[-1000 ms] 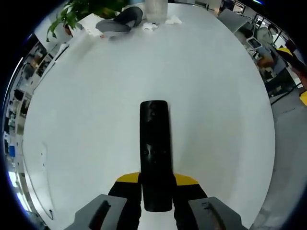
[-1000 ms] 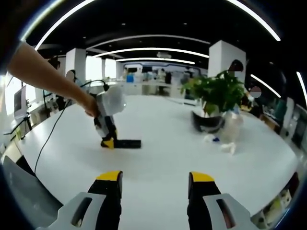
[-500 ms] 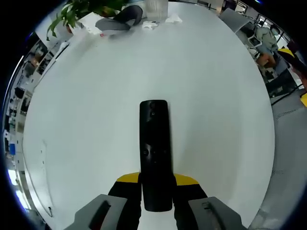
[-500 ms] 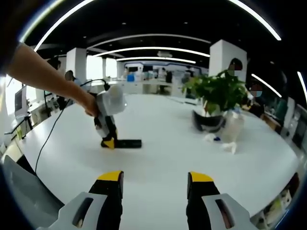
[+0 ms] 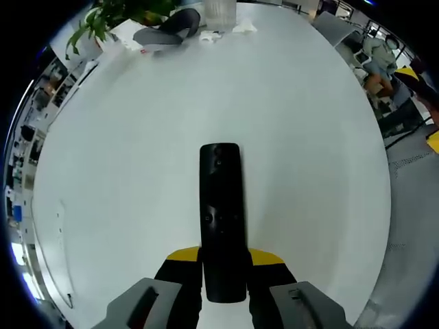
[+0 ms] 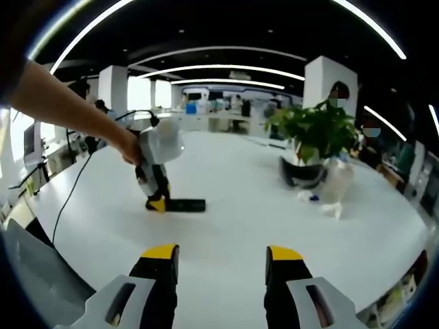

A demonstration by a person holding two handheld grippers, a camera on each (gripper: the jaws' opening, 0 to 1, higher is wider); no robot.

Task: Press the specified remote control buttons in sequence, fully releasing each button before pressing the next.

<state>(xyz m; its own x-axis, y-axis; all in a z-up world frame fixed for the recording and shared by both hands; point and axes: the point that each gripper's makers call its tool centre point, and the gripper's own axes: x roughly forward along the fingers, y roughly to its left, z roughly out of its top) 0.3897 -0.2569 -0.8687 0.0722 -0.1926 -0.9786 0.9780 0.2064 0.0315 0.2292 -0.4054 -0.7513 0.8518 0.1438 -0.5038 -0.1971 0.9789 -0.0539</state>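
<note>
The remote is clamped at its near end between the yellow-tipped jaws of the left tongs, lying flat on the white surface and pointing toward the far edge. In the right gripper view, the same remote is seen out in the middle of the surface, gripped by the left tongs, which are held by a hand. The right tongs are held wide, nothing between the jaws, hovering above the near edge. Near the far edge a plant, a dark pot and a clear bottle are grouped together, well apart from the remote.
</note>
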